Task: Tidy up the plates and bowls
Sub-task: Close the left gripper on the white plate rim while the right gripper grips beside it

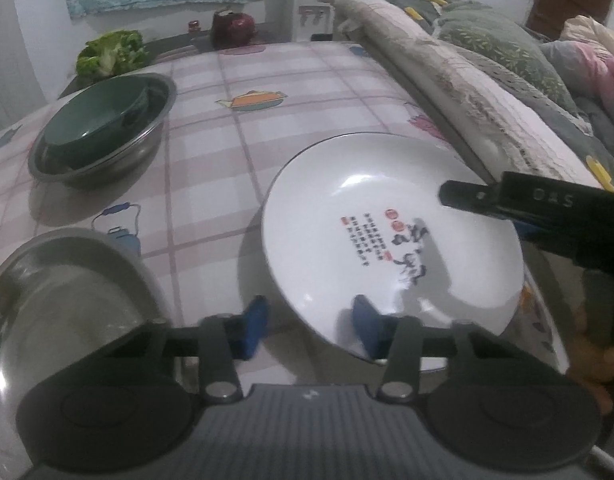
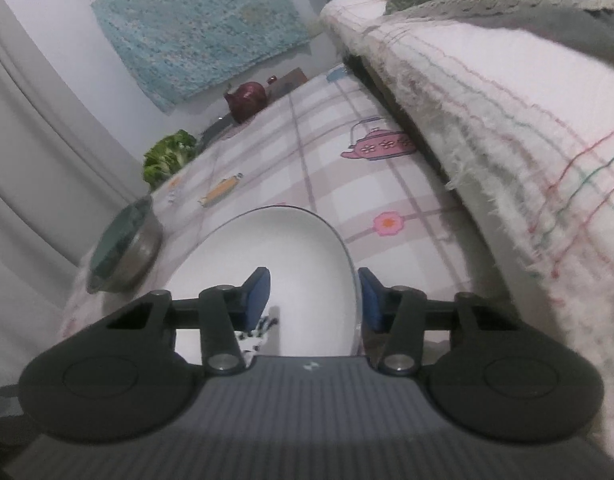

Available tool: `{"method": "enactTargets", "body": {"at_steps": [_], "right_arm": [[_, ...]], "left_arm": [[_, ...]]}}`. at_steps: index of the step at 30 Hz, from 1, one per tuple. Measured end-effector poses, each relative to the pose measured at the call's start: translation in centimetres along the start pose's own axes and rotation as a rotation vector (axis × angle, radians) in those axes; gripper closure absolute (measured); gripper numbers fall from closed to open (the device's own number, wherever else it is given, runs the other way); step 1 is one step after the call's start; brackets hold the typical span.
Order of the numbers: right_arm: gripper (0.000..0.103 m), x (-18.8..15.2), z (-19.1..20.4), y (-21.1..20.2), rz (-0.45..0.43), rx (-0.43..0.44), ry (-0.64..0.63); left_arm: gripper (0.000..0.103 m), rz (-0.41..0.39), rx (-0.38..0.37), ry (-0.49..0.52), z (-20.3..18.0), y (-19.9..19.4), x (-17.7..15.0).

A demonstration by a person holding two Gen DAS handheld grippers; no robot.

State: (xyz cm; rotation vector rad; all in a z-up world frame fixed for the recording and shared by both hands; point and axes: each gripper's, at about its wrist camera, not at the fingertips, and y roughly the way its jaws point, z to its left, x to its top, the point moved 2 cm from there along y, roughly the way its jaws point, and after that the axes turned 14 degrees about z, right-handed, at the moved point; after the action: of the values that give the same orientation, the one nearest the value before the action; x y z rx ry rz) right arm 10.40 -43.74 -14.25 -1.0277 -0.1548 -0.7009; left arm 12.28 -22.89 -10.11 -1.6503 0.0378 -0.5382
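Right gripper (image 2: 314,294), jaws apart, straddles the white printed ceramic plate's (image 1: 387,232) rim, ready to lift; left gripper (image 1: 311,326) gapes, steadying its lower-centre edge.

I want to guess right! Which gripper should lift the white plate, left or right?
Probably the right gripper: its open fingers straddle the white plate rim, one pad on each side. The left gripper is open too, with only one finger over the plate.

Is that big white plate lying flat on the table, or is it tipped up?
Tipped up. The white plate stands off the tablecloth with its printed face leaning toward the camera, and both tools straddle its rim.
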Motion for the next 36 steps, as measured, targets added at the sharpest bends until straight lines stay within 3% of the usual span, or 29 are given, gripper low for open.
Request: {"method": "enactTargets", "body": {"at_steps": [4,17,36], "right_arm": [[0.058,-0.1,0.0,-0.2,0.010,-0.003,0.004],[0.058,-3.3,0.0,-2.9,0.032,-0.046,0.009],[0.057,-8.7,1.7,-5.2,0.043,-0.050,0.007]], "left_arm": [[0.065,-0.003,0.036,0.024,-0.9,0.0,-0.1],[0.066,0.052,-0.016,0.068,-1.3,-1.3,-2.9],[0.066,0.057,-0.020,0.062,-0.3,-3.2,-7.0]]}}
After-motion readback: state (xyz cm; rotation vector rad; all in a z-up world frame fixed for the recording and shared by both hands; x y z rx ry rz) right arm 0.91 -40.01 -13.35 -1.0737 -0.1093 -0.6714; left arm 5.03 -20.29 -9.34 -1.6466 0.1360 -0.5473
